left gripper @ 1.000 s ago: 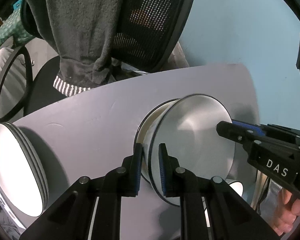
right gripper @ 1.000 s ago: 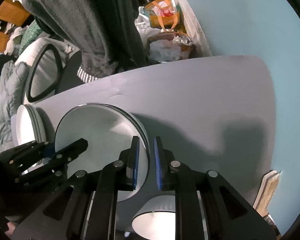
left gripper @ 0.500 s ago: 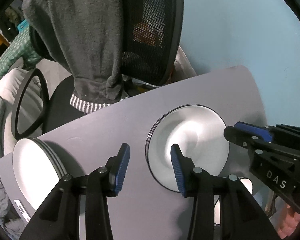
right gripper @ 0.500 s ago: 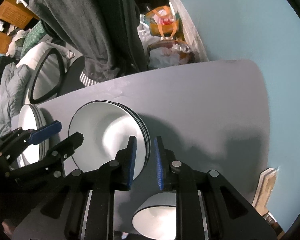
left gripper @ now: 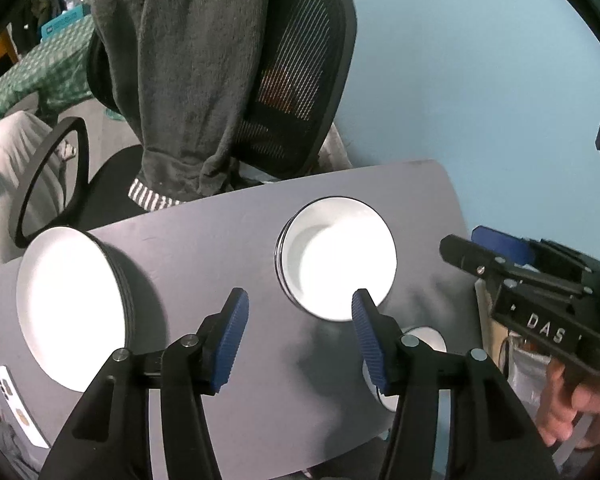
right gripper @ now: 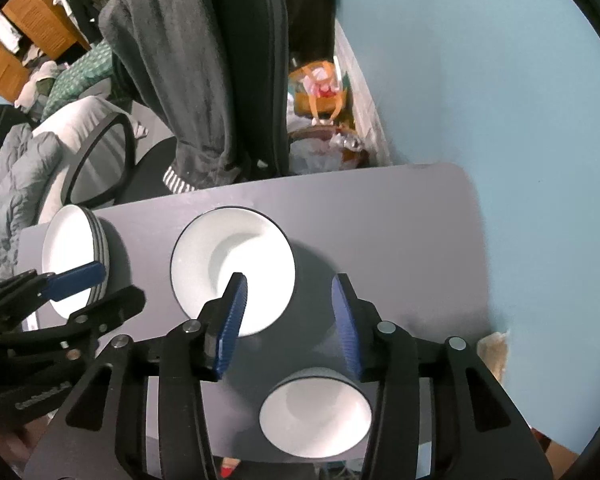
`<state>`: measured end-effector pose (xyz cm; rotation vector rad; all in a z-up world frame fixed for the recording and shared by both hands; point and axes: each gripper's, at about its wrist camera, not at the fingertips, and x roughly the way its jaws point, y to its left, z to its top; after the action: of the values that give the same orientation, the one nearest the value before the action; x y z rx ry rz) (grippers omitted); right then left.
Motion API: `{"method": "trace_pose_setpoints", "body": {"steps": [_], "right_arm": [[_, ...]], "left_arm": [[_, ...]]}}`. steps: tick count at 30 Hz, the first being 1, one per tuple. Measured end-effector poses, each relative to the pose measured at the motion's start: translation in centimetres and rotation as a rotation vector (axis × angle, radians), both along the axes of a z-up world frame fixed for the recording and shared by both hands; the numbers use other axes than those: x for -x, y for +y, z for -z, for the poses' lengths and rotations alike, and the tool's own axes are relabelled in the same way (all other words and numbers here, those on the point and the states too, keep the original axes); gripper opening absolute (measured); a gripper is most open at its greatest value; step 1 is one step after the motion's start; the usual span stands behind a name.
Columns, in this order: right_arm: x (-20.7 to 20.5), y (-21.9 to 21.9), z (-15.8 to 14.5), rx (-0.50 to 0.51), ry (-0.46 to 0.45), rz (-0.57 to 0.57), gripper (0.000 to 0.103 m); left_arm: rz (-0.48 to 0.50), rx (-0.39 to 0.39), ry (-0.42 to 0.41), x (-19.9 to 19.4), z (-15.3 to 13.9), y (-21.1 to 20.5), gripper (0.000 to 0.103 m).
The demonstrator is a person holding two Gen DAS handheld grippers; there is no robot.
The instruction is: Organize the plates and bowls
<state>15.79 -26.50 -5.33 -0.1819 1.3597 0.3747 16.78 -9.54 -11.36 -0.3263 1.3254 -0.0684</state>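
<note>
So in the left wrist view, the left gripper (left gripper: pixel 298 306) has just been opening, nothing between its pads, above the plate stack (left gripper: pixel 336 258) sitting mid-counter (left gripper: pixel 220 224). Right wrist view: right gripper (right gripper: pixel 290 300) also just spread apart, empty, plates (right gripper: pixel 232 264) below-left, bowl (right gripper: pixel 315 416) nearest the camera.

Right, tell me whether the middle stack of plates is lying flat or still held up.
Lying flat on the table. The middle stack of plates sits face up, and neither open hand-held gripper touches it.

Dim room, plates (left gripper: pixel 336 264) blown out w/ glare, fisheye edges dark.
</note>
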Motion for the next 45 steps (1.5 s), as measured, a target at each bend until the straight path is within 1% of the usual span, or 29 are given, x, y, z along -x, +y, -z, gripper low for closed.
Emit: {"method": "trace_pose_setpoints", "body": {"steps": [6, 11, 15, 17, 19, 25, 29, 34, 37, 45], "right_arm": [[1.8, -0.5, -1.8, 0.022, -0.049, -0.003, 0.046], [3.3, -0.9, -3.2, 0.031, -0.078, 0.003, 0.05], [4.3, -1.2, -3.9, 0.004, -0.08, 0.028, 0.052], [4.8, -1.3, -4.1, -0.009, -0.083, 0.043, 0.057], [5.4, -1.5, -4.3, -0.013, -0.091, 0.056, 0.059], [7.0, -1.6, -5.2, -0.006, -0.11, 0.074, 0.06], [8.2, -2.0, -5.9, -0.006, -0.126, 0.092, 0.06], [9.3, -2.4, -6.1, 0.009, -0.141, 0.105, 0.06], [9.8, -2.9, -5.9, 0.01, -0.138, 0.122, 0.06], [11.1, -4.9, -4.5, 0.021, -0.122, 0.186, 0.06]], "left_arm": [[0.016, -0.009, -0.054, 2.4, -1.6, 0.5, 0.055], [0.023, 0.002, -0.084, 4.0, -2.4, 0.9, 0.055], [0.041, 0.013, -0.092, 5.2, -2.9, 0.7, 0.056], [0.055, 0.019, -0.098, 5.5, -3.1, 0.4, 0.056], [0.073, 0.023, -0.109, 5.9, -3.5, 0.1, 0.056], [0.105, 0.042, -0.125, 7.4, -4.3, -0.5, 0.056], [0.123, 0.05, -0.129, 8.1, -4.3, -0.9, 0.056], [0.157, 0.04, -0.133, 8.9, -4.1, -1.7, 0.056], [0.183, 0.017, -0.138, 9.3, -3.9, -2.3, 0.056], [0.224, 0.027, -0.115, 9.1, -2.8, -3.5, 0.056]]}}
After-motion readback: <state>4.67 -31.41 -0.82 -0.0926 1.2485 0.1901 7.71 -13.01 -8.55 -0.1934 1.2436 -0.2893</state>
